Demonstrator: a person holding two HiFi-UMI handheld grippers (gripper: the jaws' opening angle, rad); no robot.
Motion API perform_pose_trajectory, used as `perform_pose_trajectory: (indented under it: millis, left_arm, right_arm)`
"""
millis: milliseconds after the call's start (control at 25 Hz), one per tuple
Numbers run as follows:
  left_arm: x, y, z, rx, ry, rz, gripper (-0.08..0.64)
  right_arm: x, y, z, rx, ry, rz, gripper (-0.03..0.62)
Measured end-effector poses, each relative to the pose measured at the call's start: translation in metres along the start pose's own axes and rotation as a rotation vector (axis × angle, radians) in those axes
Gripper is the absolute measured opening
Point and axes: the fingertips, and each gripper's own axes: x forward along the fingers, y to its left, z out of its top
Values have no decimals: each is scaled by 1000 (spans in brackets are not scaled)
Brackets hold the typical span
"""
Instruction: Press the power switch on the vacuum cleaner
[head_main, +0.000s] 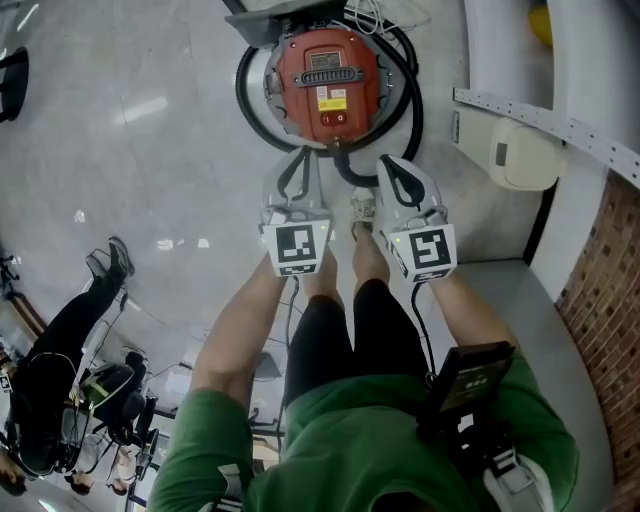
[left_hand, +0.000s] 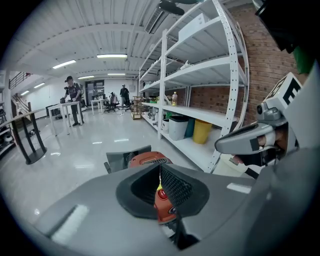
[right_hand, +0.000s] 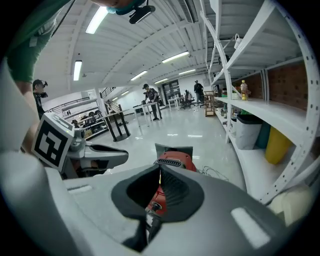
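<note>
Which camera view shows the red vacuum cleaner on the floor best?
The head view: it looks straight down on the vacuum cleaner, with its top vent, label and buttons. The left gripper view and the right gripper view show only parts of its red body, from low down.

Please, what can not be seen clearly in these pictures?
- Head view: the print on the label of the vacuum cleaner is too small to read, and its far end is cut by the top edge.
- Left gripper view: the shut left gripper covers most of the vacuum cleaner.
- Right gripper view: the shut right gripper does likewise.
</note>
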Motion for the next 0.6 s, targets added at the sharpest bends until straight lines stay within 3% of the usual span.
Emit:
perform_pose_trajectory:
  millis: [600]
  left_arm:
    - [68,-4,-77,36,68,-54,12]
  right_arm:
    - [67,-11,-70,10,76,23,5]
